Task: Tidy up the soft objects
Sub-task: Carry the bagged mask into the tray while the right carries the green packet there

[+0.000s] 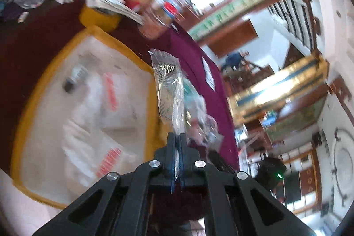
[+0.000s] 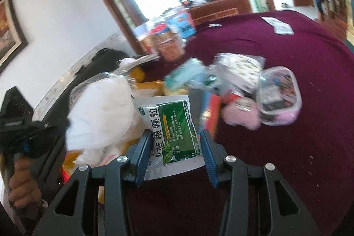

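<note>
left tool (image 1: 177, 143) clamped on clear bag (image 1: 169, 83), hanging above yellow tray (image 1: 141, 59). right tool (image 2: 177, 143) fingers apart, green sachet (image 2: 174, 129) between them, long axis along fingers.

Motion blur smears the jars (image 1: 154, 21) and the yellow tray's (image 1: 44, 90) packets beyond reading.

Maroon-clothed table (image 2: 309, 103) under packets (image 2: 239, 72), tray (image 1: 44, 90)

Both wrist views look close along their fingers over the same maroon tablecloth (image 2: 287, 147), left view rolled sideways
</note>
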A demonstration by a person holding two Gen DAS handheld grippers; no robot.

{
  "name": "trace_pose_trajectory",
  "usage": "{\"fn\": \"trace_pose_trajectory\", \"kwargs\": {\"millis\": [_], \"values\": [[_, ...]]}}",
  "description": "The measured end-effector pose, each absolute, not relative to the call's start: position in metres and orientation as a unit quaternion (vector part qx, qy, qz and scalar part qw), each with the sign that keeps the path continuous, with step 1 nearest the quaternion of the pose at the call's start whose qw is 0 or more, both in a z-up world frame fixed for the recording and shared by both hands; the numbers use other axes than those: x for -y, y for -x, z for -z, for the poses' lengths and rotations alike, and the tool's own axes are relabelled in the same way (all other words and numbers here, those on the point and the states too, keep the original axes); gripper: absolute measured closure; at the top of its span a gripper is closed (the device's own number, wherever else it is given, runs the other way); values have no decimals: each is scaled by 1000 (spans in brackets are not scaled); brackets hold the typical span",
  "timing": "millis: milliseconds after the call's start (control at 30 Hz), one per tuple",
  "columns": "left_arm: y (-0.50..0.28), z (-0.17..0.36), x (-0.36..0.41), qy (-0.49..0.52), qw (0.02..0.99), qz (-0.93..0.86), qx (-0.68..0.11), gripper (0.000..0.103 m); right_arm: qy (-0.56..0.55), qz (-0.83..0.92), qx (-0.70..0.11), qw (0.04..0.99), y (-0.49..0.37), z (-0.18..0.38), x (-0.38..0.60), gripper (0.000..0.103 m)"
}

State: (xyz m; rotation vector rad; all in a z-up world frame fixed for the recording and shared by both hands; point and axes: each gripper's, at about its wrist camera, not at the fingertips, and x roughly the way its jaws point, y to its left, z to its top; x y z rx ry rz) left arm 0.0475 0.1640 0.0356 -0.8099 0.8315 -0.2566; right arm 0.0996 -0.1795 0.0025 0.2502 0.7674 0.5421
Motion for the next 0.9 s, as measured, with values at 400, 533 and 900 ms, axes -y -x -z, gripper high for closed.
{"fn": "trace_pose_trajectory", "kwargs": {"millis": [400, 533, 900], "values": [[-107, -3, -217, 368, 820, 17, -437, 102, -73, -341, -406, 845, -149, -15, 62, 59], [-112, 9, -222, 352, 816, 0, -459, 102, -67, -340, -432, 833, -177, -4, 32, 59], [-116, 27, -223, 318, 811, -26, -490, 100, -40, -313, -461, 829, -209, 22, -4, 55]]}}
